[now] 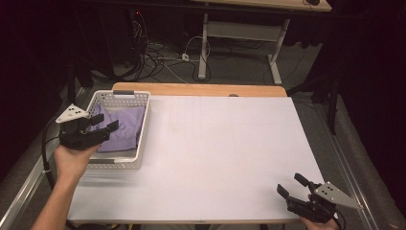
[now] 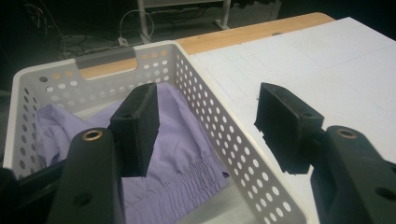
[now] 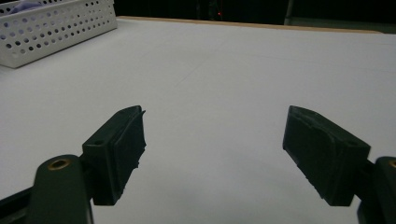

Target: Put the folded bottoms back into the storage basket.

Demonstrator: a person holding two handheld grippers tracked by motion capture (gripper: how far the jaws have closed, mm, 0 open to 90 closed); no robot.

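Observation:
A white perforated basket (image 1: 143, 125) stands at the table's left side with a lilac garment (image 1: 122, 128) crumpled inside it. My left gripper (image 1: 104, 122) hovers open over the basket's left part, nothing between its jaws. In the left gripper view the basket wall (image 2: 224, 140) runs between the jaws, and the lilac garment (image 2: 180, 158) with a gathered band lies below the left jaw. My right gripper (image 1: 292, 186) rests low at the table's front right corner, open and empty. The right gripper view has the basket (image 3: 51, 28) far off at upper left.
The table is covered by a white sheet (image 1: 215, 153) with a wooden strip (image 1: 198, 89) along the far edge. Beyond it are a desk frame (image 1: 239, 43) and loose cables (image 1: 158, 52) on the dark floor.

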